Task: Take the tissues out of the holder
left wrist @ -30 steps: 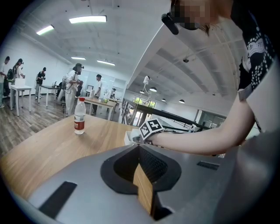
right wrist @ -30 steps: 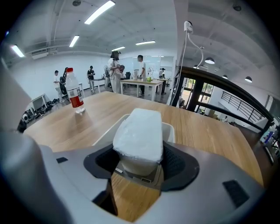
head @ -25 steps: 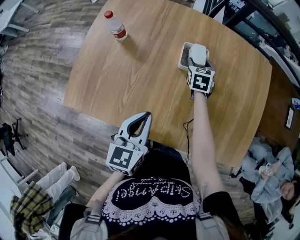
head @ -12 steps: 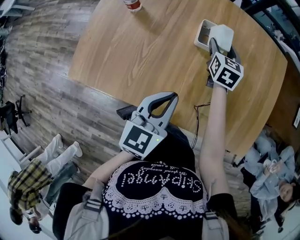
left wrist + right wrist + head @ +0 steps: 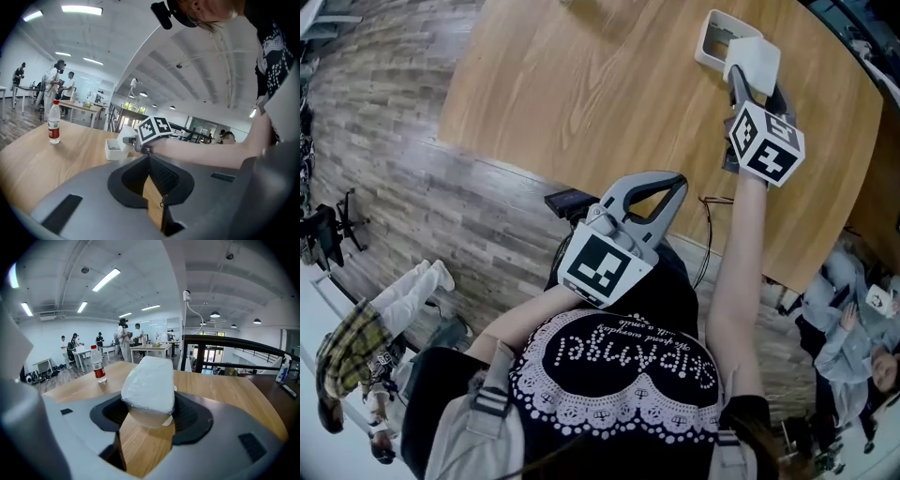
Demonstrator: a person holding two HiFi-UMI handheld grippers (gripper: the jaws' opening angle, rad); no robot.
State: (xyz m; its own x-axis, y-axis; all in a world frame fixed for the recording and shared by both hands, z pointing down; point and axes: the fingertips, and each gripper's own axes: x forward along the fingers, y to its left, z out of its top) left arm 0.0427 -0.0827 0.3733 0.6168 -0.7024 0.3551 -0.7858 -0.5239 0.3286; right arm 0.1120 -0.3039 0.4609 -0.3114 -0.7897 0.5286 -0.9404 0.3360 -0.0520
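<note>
My right gripper (image 5: 753,82) is shut on a white tissue pack (image 5: 757,62) and holds it in the air above the wooden table (image 5: 581,84). The white holder (image 5: 709,44) stands on the table just left of the pack, and its inside looks hollow. In the right gripper view the pack (image 5: 149,380) fills the space between the jaws of that gripper (image 5: 149,411). My left gripper (image 5: 671,180) hangs near my body at the table's front edge, shut with nothing in it. The left gripper view shows the holder (image 5: 112,150) and the lifted pack (image 5: 127,138) ahead.
A plastic water bottle (image 5: 97,363) with a red label stands far off on the table's left part. A black cable (image 5: 710,234) hangs over the table's near edge. A person (image 5: 848,342) sits at the lower right. Several people stand at desks (image 5: 124,341) in the background.
The right gripper has lifted the tissue pack up and to the right, away from the holder. The left gripper has risen and come closer to the table edge.
</note>
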